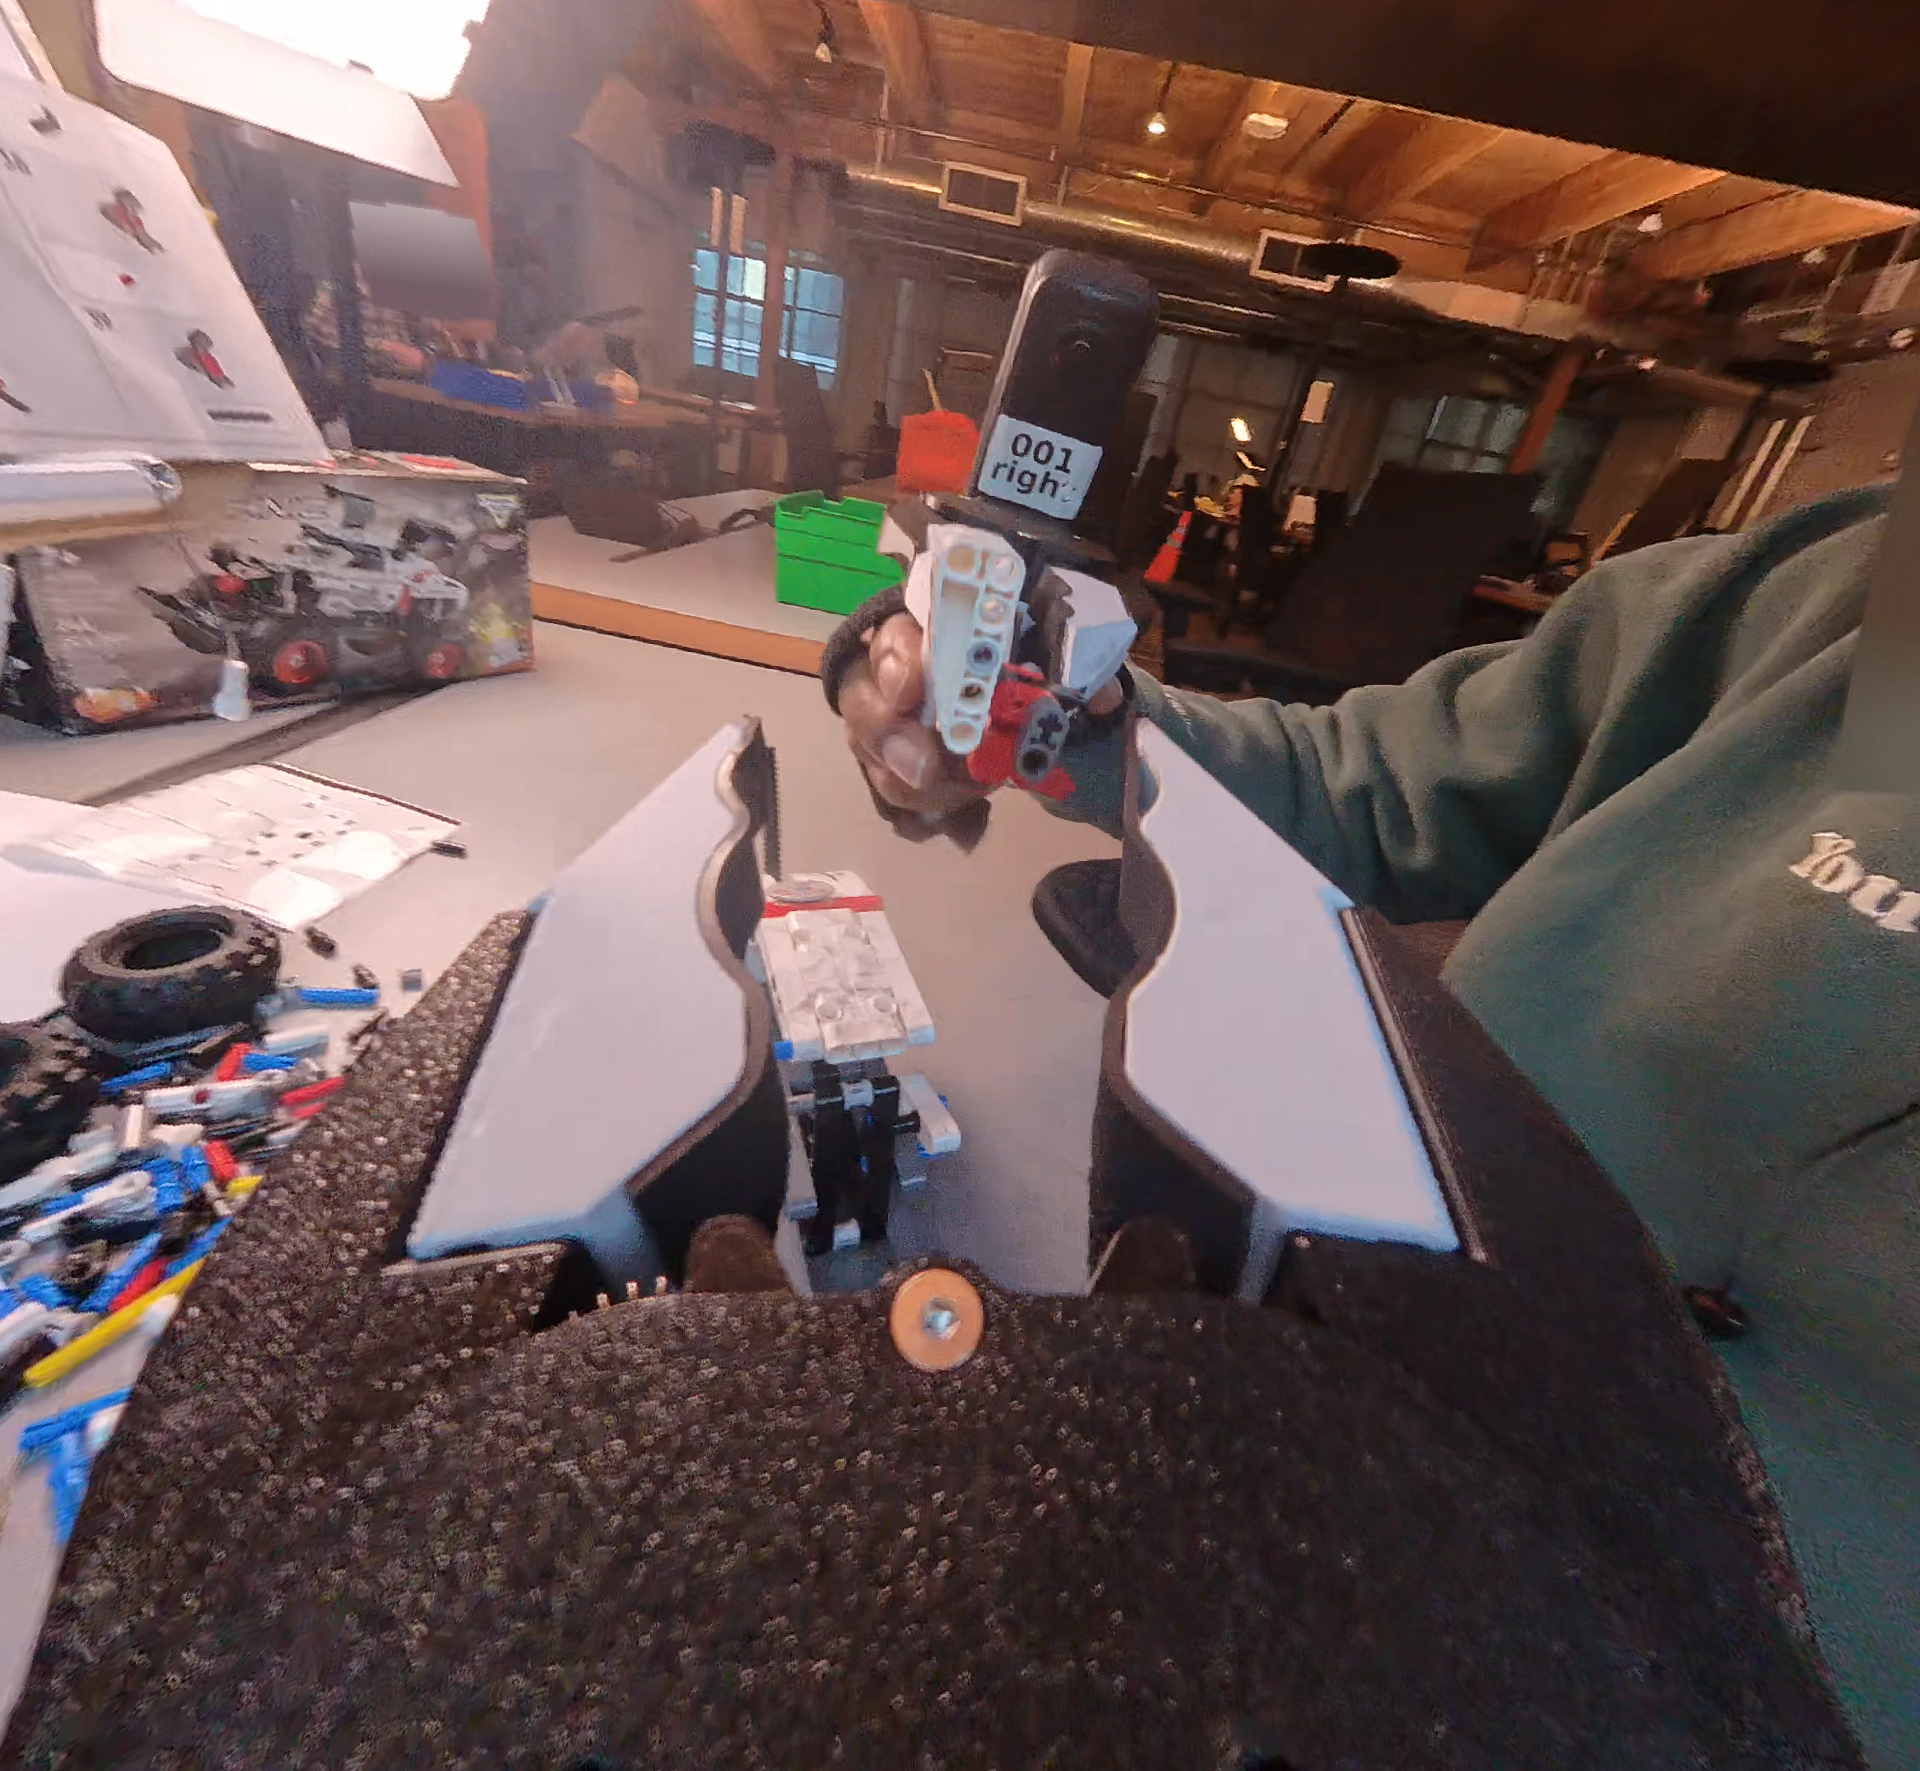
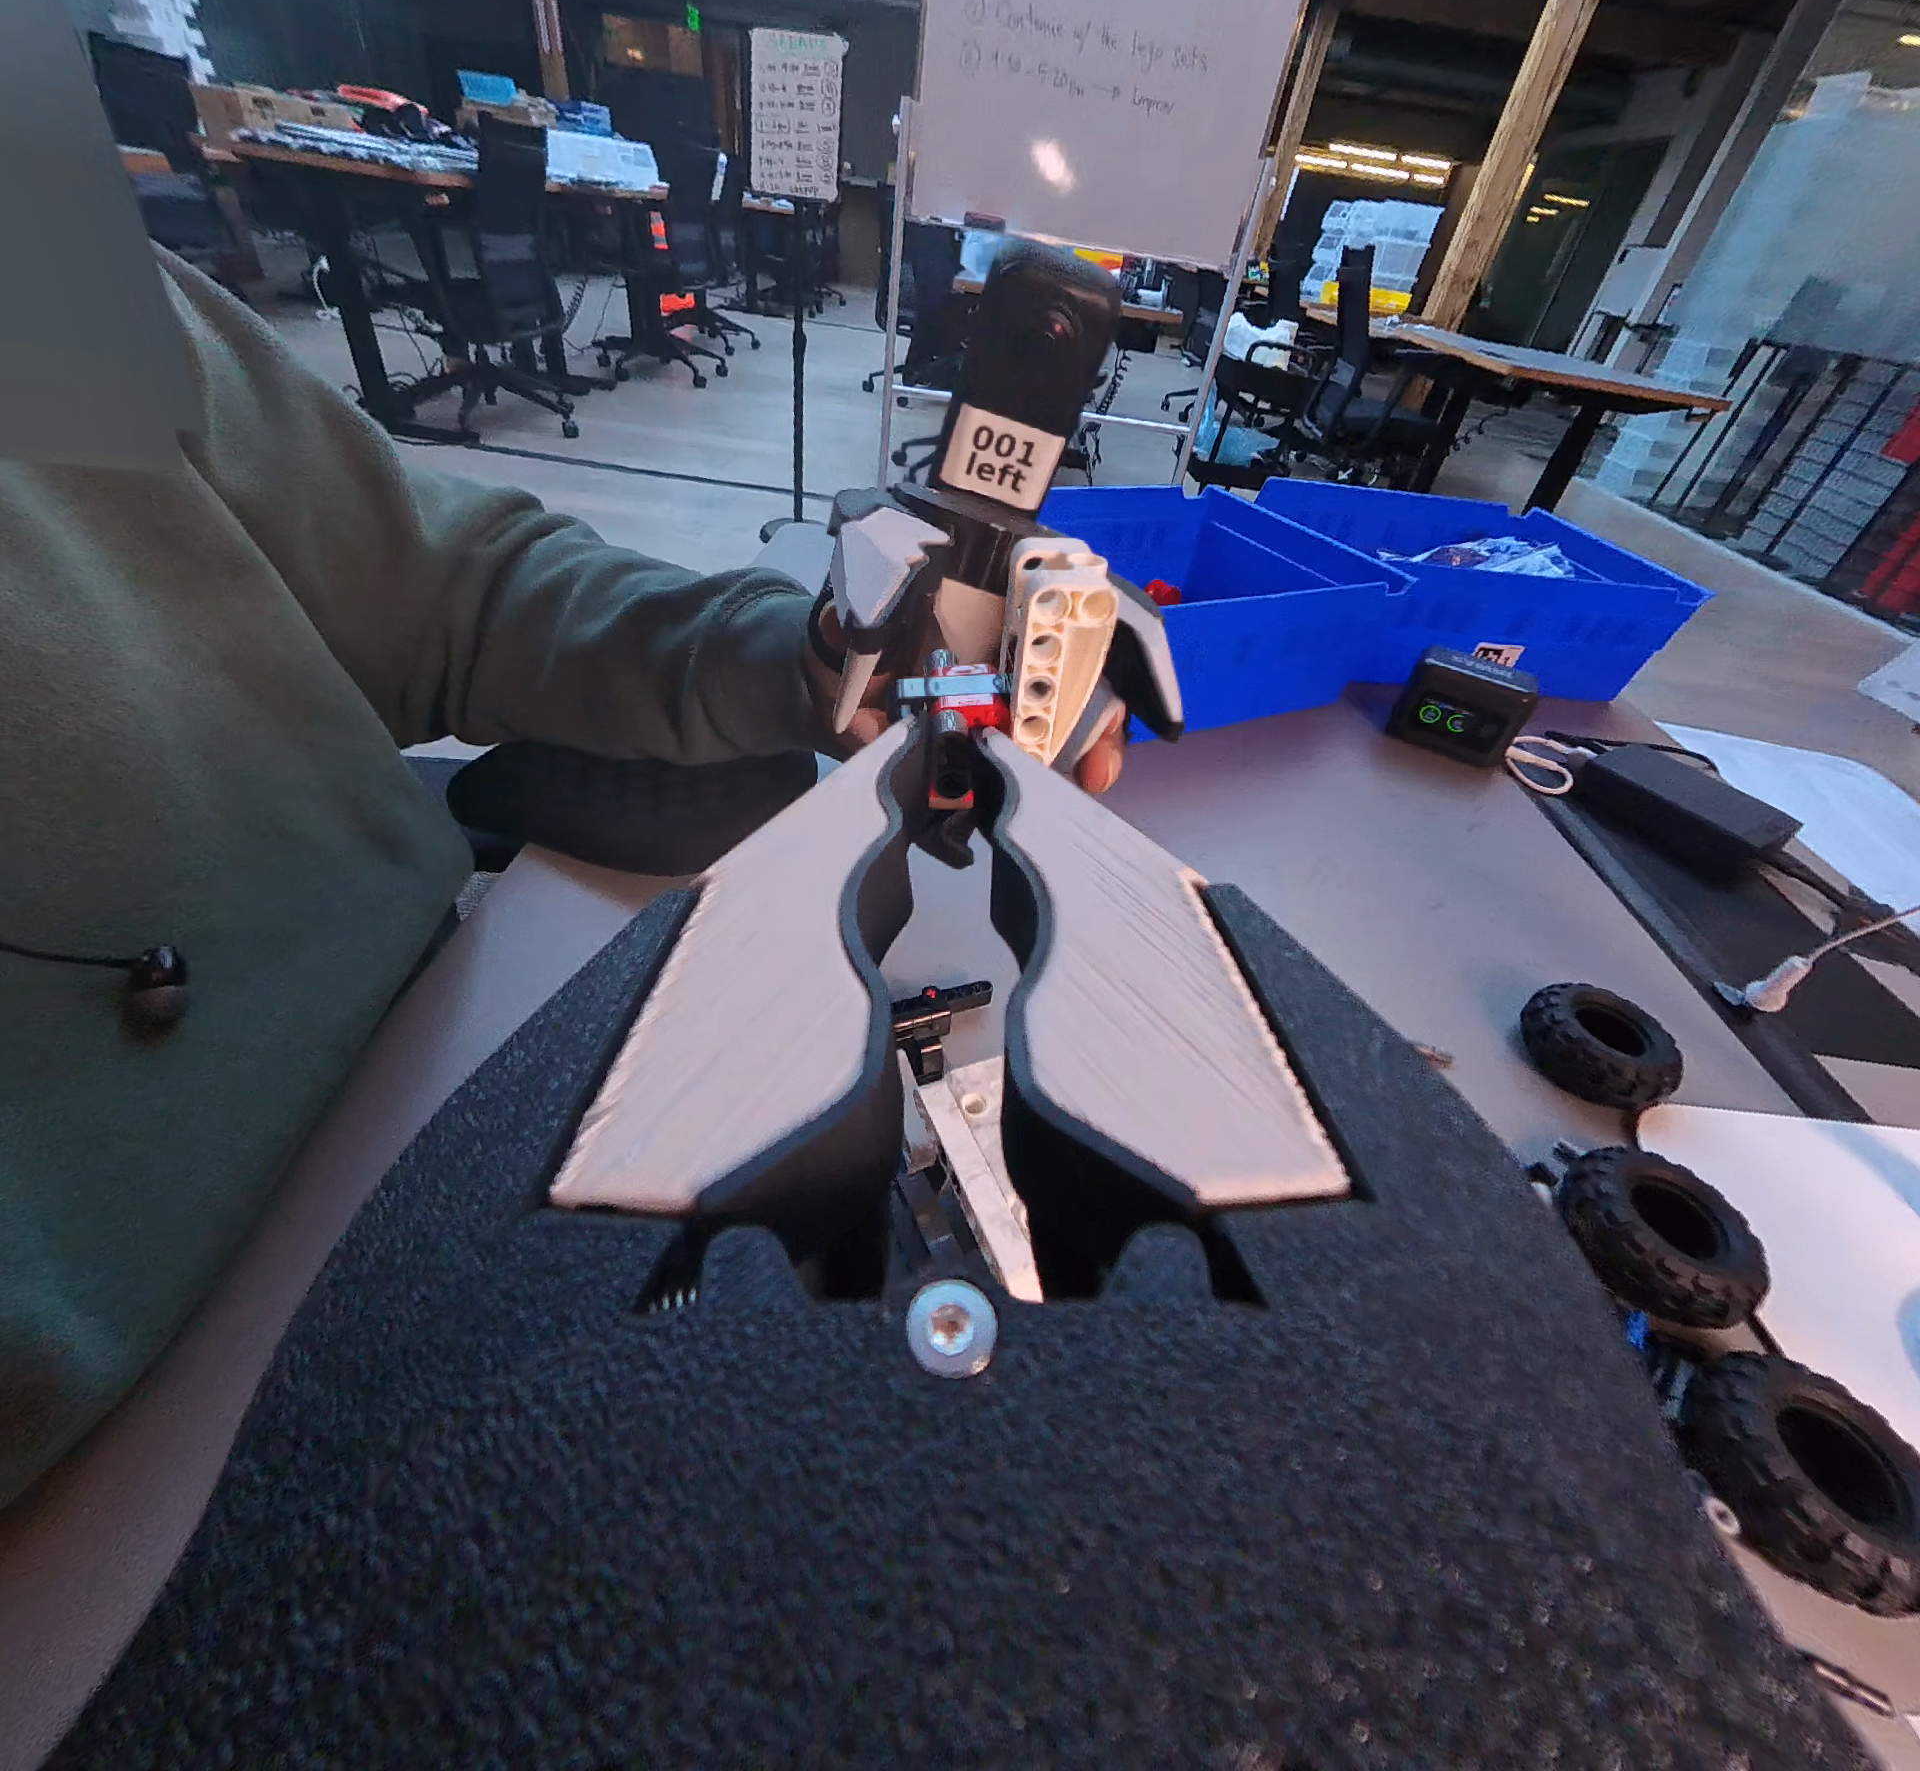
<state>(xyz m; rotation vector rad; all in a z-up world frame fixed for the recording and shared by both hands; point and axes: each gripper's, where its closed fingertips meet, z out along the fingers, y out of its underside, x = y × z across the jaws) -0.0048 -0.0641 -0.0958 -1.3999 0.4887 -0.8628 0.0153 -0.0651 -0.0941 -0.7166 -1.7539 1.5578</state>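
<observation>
My right gripper (image 2: 951,755) is shut on a small red and black part (image 2: 954,719) and holds it up above the table. A white holed beam (image 2: 1049,646) stands beside that part. My left gripper (image 1: 945,755) is open wide and faces the right gripper (image 1: 1023,672), with the white beam (image 1: 971,641) and red part (image 1: 1023,729) just beyond its fingertips. In the right wrist view the beam sits close to one finger of the left gripper (image 2: 1003,724); contact is unclear. A white and black built model (image 1: 842,994) lies on the table under both grippers and also shows between the right fingers (image 2: 971,1160).
A pile of small blue, red and yellow parts (image 1: 135,1191) and black tyres (image 1: 171,968) lie at left, with an instruction sheet (image 1: 239,838) and the set's box (image 1: 281,578). More tyres (image 2: 1662,1233), blue bins (image 2: 1351,599), a black device (image 2: 1460,703) and a power adapter (image 2: 1683,812) are at right. My two grippers' fingertips are within a few centimetres of each other.
</observation>
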